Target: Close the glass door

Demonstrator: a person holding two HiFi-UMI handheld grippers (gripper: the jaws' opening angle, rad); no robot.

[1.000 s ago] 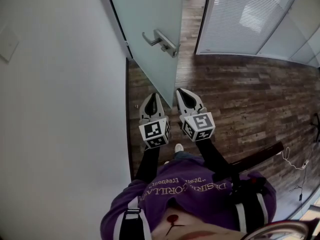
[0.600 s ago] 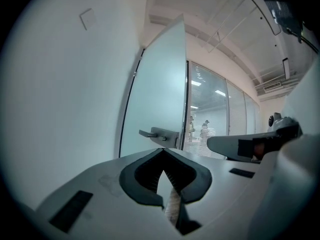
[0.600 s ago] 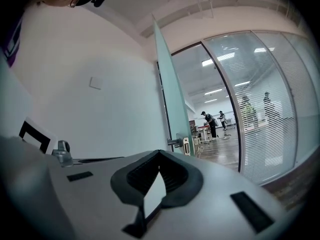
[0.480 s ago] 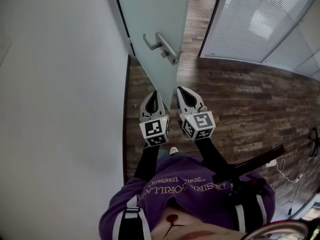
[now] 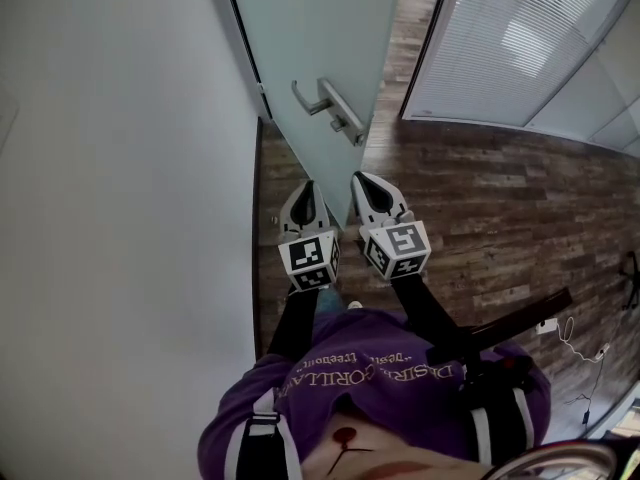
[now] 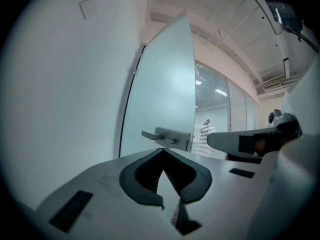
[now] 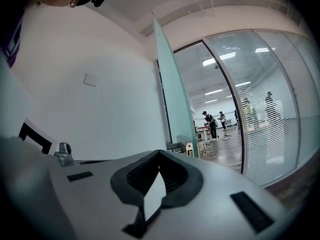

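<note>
The left tool (image 5: 307, 190) and right tool (image 5: 362, 182) are both closed and empty. Just ahead, the glass door (image 5: 320, 28) stands open, its handle (image 5: 330, 106) untouched.

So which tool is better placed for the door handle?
Probably the left tool: the door handle sits straight ahead above its shut jaws. The right tool lines up with the glass door's edge.

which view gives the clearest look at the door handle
The head view: the door handle shows whole from above, lever and plate, near the free edge of the glass door. The left gripper view shows it smaller and side-on. The right gripper view catches only a bit beside the door's edge.
</note>
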